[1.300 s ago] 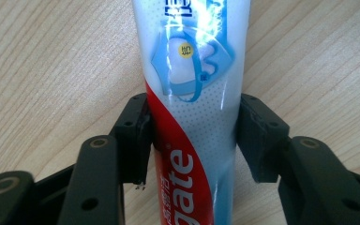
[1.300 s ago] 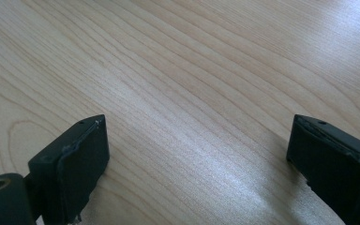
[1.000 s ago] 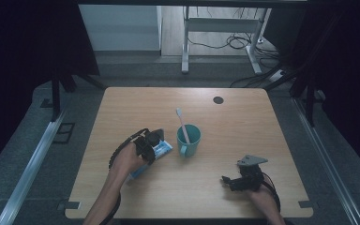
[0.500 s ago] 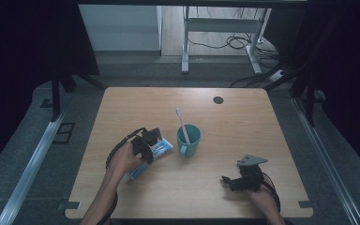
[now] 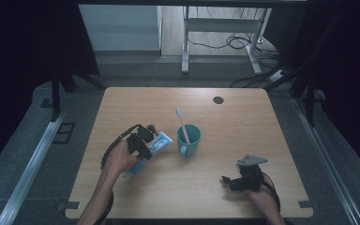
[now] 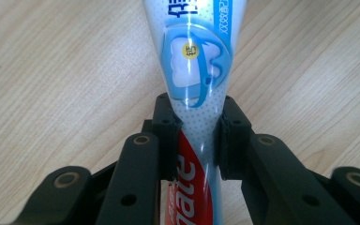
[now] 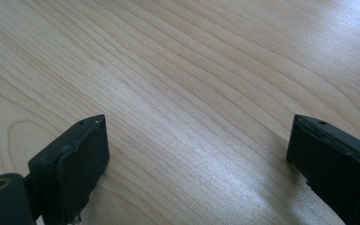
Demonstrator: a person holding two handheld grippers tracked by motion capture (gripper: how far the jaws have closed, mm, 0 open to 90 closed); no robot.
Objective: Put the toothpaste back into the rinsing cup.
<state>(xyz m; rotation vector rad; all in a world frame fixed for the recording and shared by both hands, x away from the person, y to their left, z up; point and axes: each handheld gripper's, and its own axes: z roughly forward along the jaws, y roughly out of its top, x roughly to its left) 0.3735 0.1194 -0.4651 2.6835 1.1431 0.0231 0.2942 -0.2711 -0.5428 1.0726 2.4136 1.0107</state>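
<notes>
Left of the teal cup (image 5: 189, 139), my left gripper (image 5: 143, 143) has just closed its jaws onto the toothpaste tube (image 6: 194, 70), which probably clears the table (image 5: 243, 117) now; right gripper (image 5: 236, 182) rests open, empty.

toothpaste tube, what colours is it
White and light blue with a red band on the toothpaste tube, clearest in the left gripper view.

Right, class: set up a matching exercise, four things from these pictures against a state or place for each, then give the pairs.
Things:
1. tube
2. toothbrush
3. right gripper
4. cup

States:
a. open, nothing between its jaws
b. clamped in the left gripper
c. teal, standing mid-table
d. standing in the cup

Pairs: 1-b, 2-d, 3-a, 4-c
</notes>
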